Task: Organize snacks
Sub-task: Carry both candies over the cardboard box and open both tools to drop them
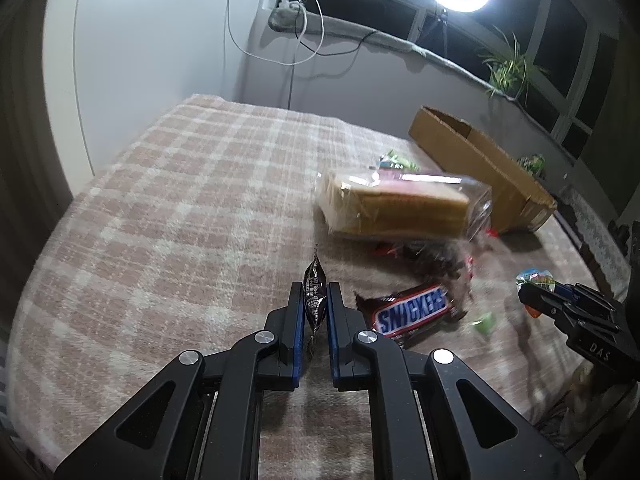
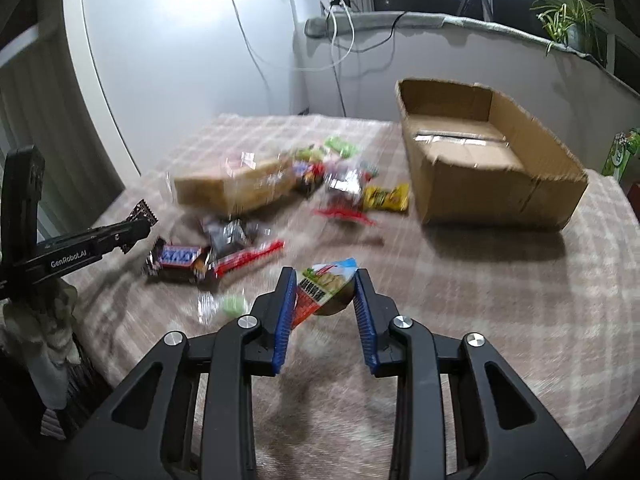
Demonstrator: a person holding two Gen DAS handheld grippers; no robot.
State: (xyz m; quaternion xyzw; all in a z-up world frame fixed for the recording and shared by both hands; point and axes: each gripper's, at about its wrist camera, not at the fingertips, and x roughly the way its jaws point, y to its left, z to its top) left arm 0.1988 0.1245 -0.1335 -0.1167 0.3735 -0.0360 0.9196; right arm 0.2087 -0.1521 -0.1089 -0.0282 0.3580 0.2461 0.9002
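Left gripper (image 1: 316, 302) clamping a small dark snack sachet (image 1: 315, 292) edge-on between blue pads, wrapper standing upright above the checked cloth (image 1: 180, 200). Right gripper (image 2: 326, 292) pinching a small lidded cup snack (image 2: 326, 290) across its body, jaws part-closed around it, poised over the cloth near the front of the table.

Likely handling as a featherweight, that sachet: crinkly film, slippery, prone to sliding unless held across the crimped seam rather than the filled middle. Probably behaving stiffer, the cup: light, rounded, liable to pop out under a hard squeeze, with a peel lid better left untouched.

Lying just beyond the left gripper, a Snickers bar (image 1: 412, 308), flat and firm, seeming easiest to take across its narrow width. Sitting further back, a bagged loaf of sliced bread (image 1: 396, 208), soft and crushable, bulky for these jaws. Waiting at the far right, an open cardboard box (image 2: 488, 160), apparently the destination, its visible floor showing no snacks.

Smearing into blur, the central heap of wrappers (image 2: 344, 188), brands mostly unreadable. Remaining illegible, the sachet's print and the cup's label. Hiding behind the loaf in the left view, several small packets.
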